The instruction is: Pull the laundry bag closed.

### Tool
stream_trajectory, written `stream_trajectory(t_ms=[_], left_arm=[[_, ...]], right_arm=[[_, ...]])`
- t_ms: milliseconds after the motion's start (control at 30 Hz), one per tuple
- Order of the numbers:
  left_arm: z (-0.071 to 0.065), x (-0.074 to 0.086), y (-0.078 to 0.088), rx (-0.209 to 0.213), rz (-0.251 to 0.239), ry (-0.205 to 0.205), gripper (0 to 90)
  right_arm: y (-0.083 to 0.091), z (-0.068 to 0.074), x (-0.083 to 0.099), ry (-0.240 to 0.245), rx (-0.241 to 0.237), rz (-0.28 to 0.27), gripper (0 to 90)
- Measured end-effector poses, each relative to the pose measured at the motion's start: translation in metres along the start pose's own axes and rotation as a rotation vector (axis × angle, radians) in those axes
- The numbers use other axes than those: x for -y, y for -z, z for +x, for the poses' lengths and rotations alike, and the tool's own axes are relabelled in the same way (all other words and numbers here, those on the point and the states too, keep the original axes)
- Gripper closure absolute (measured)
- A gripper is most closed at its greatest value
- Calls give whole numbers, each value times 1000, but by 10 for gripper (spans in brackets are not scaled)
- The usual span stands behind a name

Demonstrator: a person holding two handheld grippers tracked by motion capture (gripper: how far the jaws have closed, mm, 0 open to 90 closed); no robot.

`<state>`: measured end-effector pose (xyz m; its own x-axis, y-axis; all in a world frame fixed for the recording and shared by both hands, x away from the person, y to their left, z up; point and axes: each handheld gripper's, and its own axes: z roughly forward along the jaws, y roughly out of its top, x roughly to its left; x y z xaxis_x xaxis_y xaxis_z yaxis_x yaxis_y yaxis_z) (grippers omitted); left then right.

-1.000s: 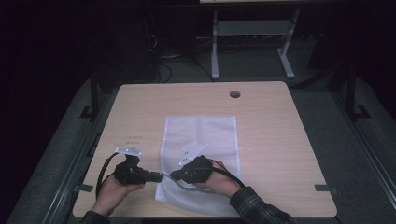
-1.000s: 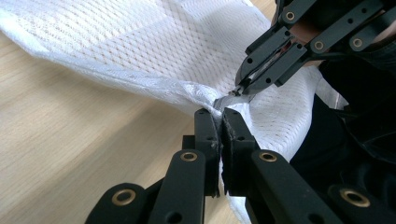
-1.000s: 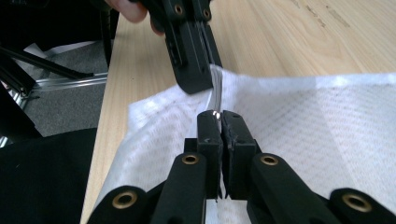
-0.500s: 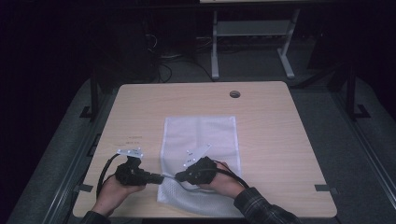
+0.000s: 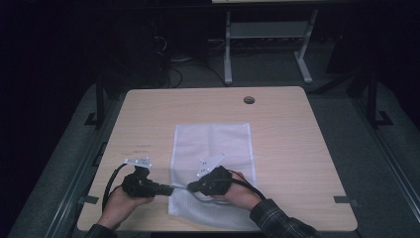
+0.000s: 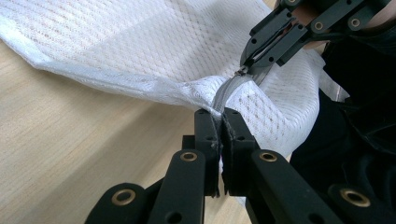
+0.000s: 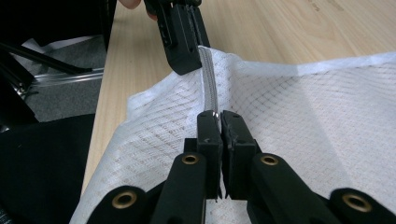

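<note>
A white mesh laundry bag [image 5: 213, 148] lies flat on the wooden surface [image 5: 297, 148], its near edge bunched up where the zipper [image 7: 206, 79] runs. The left tool [image 6: 220, 122] is clamped on the zipper end at the bag's near-left corner. The right tool [image 7: 219, 121] is pinched together on what looks like the slider or its pull tab, just beside the left one. To do this well, I'd say the left should anchor the corner firmly while the right draws along the zipper line, low and straight, keeping the tape taut so mesh doesn't snag.
</note>
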<state>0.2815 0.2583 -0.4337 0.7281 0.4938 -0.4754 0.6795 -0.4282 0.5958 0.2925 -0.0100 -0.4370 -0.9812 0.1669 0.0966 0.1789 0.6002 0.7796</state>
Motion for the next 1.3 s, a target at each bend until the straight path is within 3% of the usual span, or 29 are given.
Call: stream_trajectory(t_ms=[1300], left_arm=[[-2, 1, 1, -5, 1, -6, 861]], right_arm=[[12, 2, 8, -47, -5, -26, 868]])
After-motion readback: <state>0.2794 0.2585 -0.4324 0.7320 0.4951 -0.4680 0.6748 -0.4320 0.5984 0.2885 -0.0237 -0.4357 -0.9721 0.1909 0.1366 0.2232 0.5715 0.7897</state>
